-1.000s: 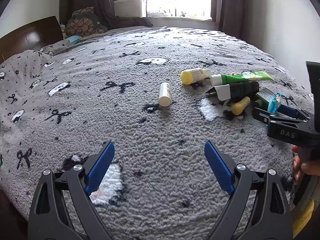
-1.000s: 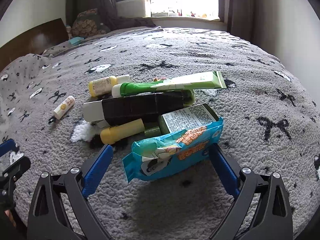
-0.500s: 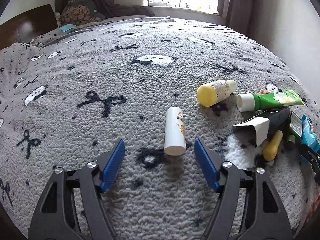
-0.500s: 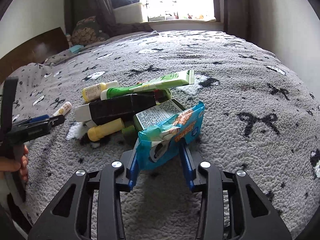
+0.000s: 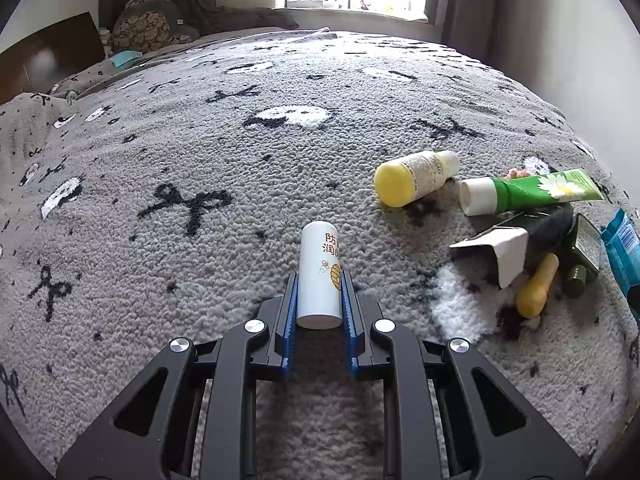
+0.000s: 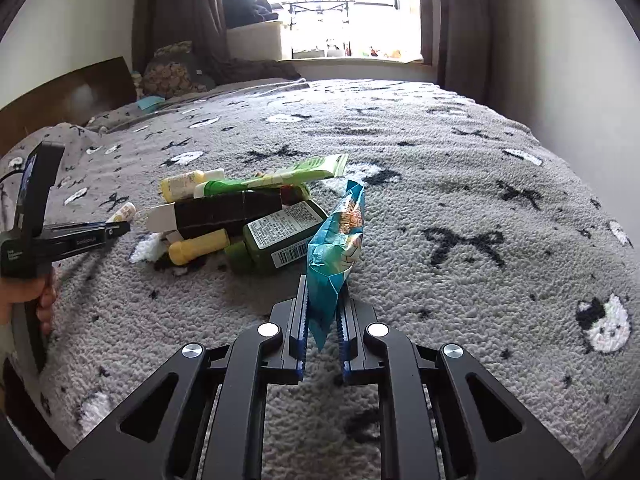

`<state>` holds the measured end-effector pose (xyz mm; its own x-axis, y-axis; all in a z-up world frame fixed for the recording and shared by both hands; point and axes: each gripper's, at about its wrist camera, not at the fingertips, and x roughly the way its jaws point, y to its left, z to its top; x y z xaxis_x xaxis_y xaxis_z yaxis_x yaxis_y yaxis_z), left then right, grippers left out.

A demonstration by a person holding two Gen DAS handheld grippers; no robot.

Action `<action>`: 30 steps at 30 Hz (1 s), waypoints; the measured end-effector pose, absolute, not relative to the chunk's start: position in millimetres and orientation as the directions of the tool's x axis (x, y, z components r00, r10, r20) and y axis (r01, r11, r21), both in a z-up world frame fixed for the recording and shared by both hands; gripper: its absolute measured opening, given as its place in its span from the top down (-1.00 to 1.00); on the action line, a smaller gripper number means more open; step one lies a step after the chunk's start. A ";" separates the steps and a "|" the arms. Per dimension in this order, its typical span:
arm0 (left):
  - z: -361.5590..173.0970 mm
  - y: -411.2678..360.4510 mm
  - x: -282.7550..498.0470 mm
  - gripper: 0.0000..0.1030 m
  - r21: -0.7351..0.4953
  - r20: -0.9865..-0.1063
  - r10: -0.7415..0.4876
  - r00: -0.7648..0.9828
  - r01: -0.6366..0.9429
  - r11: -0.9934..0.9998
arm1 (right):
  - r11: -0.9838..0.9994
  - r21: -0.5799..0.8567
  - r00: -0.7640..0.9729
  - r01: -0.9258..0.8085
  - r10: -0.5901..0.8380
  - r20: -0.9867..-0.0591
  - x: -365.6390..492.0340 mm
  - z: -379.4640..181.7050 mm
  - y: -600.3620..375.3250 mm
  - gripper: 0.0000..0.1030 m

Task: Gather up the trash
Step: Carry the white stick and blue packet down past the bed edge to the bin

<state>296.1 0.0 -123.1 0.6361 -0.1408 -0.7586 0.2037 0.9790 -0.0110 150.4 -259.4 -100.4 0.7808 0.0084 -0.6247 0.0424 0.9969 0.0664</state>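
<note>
My left gripper is shut on a small white lip-balm tube lying on the grey blanket. My right gripper is shut on a blue snack wrapper and holds it upright, lifted off the pile. The left gripper also shows in the right wrist view, with the white tube at its tip. The wrapper's edge shows in the left wrist view.
A pile of trash lies on the bed: a yellow bottle, a green tube, a black carton, a small yellow tube and a dark green bottle. Pillows and a headboard stand far left.
My left gripper moved forward and closed on the white tube. My right gripper closed on the blue wrapper and raised it upright off the pile.
</note>
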 end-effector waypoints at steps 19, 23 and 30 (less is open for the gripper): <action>-45.5 0.4 86.0 0.65 0.030 -0.571 -0.187 0.800 0.248 0.968 | 0.993 0.040 0.893 -0.112 0.118 -0.434 3.3 -27.9 -226.2 0.75; -48.7 -2.3 45.9 0.65 0.031 -0.564 -0.204 0.800 0.267 0.963 | 0.987 0.006 0.893 -0.159 0.146 -0.425 -26.5 -29.2 -212.9 0.75; -77.1 -0.6 -3.4 0.65 0.029 -0.605 -0.199 0.771 0.271 0.962 | 0.974 0.007 0.859 -0.227 0.204 -0.469 -54.9 -48.4 -195.4 0.75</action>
<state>-3.4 -0.6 -77.1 0.7709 -0.1992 -0.6050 0.2712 0.9621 0.0289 -54.9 -195.4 -48.4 0.8594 0.2041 -0.4688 -0.2272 0.9738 0.0074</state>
